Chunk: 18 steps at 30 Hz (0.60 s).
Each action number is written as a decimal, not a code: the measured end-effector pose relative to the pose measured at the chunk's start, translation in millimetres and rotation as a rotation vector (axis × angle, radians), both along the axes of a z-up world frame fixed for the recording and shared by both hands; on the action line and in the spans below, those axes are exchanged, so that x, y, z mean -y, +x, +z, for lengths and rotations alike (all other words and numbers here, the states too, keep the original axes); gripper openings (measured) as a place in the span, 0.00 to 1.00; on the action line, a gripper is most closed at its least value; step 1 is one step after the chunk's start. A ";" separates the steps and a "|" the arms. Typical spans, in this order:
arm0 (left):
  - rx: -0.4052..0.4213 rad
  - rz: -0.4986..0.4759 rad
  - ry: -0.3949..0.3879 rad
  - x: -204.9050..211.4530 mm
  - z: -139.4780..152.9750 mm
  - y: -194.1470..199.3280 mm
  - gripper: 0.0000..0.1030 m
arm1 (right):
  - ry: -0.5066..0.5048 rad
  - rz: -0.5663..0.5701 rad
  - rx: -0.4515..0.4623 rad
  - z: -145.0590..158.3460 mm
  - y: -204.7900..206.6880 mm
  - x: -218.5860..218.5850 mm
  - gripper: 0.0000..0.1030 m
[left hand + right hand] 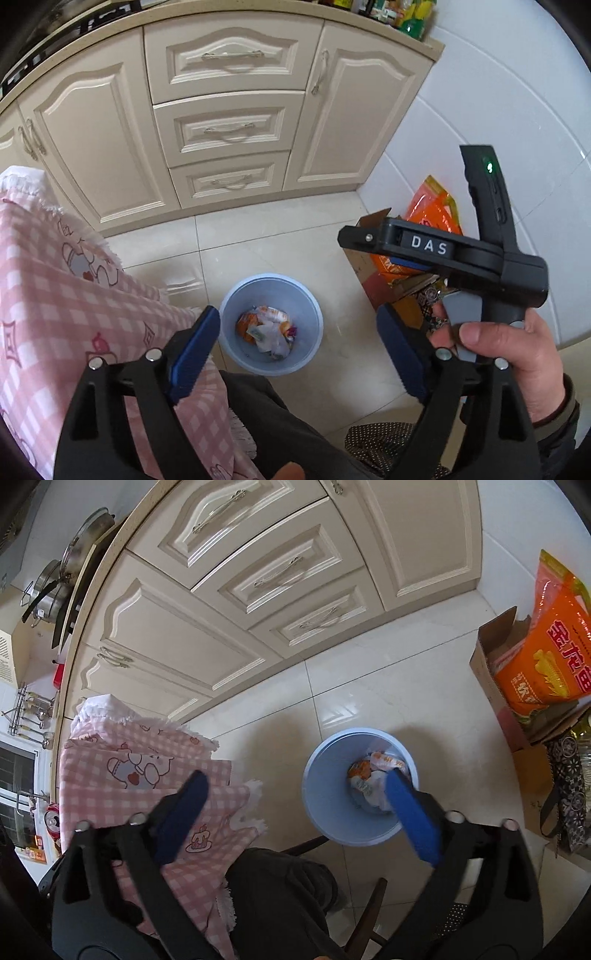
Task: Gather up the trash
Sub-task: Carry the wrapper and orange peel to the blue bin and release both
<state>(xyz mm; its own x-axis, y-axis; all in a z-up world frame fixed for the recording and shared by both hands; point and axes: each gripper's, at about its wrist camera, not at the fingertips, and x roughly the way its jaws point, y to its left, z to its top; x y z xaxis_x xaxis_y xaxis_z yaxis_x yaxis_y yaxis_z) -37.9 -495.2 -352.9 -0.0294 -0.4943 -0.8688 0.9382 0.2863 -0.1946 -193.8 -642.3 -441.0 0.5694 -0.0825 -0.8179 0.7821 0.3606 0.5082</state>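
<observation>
On a pale tiled kitchen floor, one small blue bin [271, 325] stands between a pink checked tablecloth [74, 314] on the left and a cardboard box [495, 686] on the right, with cream cabinets [221, 122] beyond it. Both grippers hang above it, aimed steeply down. The left gripper [299, 354] has its two blue pads spread wide with nothing between them; the right gripper [295, 812] is spread as well, and it too is empty, one pad crossing the bin's near rim in its own view. A hand [517, 347] holds the right gripper's handle at the right of the left view.

The trash [267, 332] lies at the bottom of the bin: a loose heap of crumpled wrappers, orange and white, too tangled to count. By the look of it this is light, soft, crinkly film that will crush under the pads and could slip if pinched at a glossy flat face; a bunched fold or twisted end looks the safer hold.

Counted: one bin, two grippers, three drawers in the middle of the cabinets, one box holding one orange bag [550, 653]. No loose scraps show on the floor.
</observation>
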 end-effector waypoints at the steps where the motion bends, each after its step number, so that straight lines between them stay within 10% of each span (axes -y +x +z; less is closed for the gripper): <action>1: 0.004 0.007 -0.012 -2.5 4.4 0.6 0.83 | -0.005 0.001 -0.008 1.6 0.3 -0.7 0.94; 18: 0.041 0.068 -0.182 -55.5 75.7 8.0 0.86 | -0.113 0.074 0.009 60.4 28.4 -27.1 0.94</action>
<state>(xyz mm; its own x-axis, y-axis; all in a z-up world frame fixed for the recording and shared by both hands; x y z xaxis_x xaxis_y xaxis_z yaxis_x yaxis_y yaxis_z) -29.9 -439.7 -277.2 0.0429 -0.6431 -0.7646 0.9260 0.3129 -0.2112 -165.4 -615.2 -380.6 0.5847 -0.1311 -0.8006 0.7467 0.4729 0.4678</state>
